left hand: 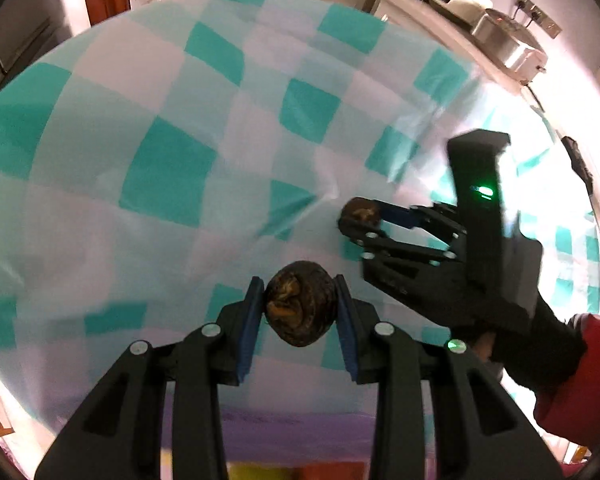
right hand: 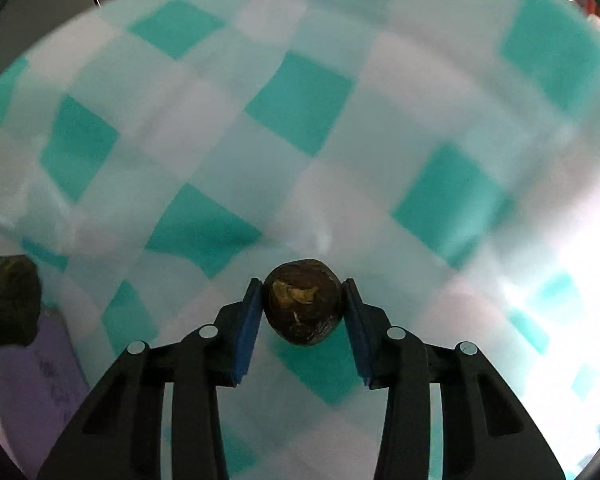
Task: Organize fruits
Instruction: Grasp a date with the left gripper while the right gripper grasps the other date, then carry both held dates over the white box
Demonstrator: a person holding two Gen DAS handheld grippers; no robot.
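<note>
My left gripper is shut on a dark brown wrinkled round fruit and holds it above the teal-and-white checked tablecloth. My right gripper is shut on a second dark brown round fruit above the same cloth. In the left wrist view the right gripper shows to the right, with its fruit at its tip. In the right wrist view the left gripper's fruit shows blurred at the left edge.
A purple sheet lies at the near table edge, with yellow and red patches below it; it also shows in the right wrist view. A white counter with metal appliances stands beyond the table's far right. A gloved hand holds the right gripper.
</note>
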